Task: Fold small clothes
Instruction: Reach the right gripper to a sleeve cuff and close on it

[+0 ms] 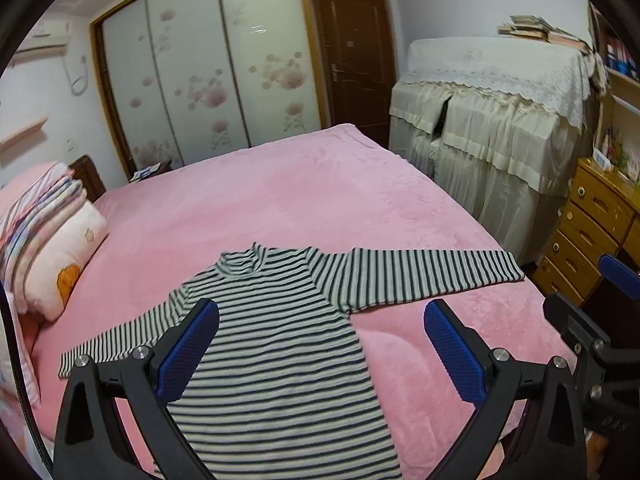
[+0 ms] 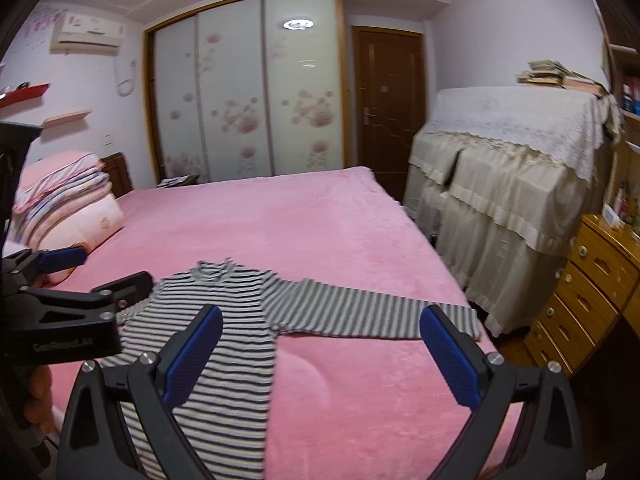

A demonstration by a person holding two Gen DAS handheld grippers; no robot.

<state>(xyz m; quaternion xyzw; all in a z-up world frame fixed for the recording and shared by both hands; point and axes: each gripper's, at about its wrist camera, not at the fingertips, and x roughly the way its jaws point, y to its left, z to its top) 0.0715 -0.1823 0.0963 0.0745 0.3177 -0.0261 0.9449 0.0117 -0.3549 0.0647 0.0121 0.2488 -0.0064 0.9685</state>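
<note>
A black-and-white striped long-sleeved top (image 1: 280, 344) lies flat on the pink bed (image 1: 304, 200), collar away from me and both sleeves spread out sideways. My left gripper (image 1: 320, 320) hovers open above its body, blue pads wide apart and holding nothing. In the right wrist view the same top (image 2: 224, 320) lies left of centre, its right sleeve (image 2: 360, 312) stretching toward the bed's edge. My right gripper (image 2: 320, 324) is open too, above the sleeve and the bare blanket. The left gripper (image 2: 96, 276) shows at that view's left side, and the right gripper's blue pad (image 1: 620, 270) at the left wrist view's right edge.
Folded bedding and a pillow (image 1: 52, 240) are stacked at the bed's left end. A cloth-covered piece of furniture (image 1: 500, 120) and a wooden chest of drawers (image 1: 580, 240) stand just past the bed's right edge. A sliding wardrobe (image 1: 200, 80) and a brown door (image 1: 352, 60) are behind.
</note>
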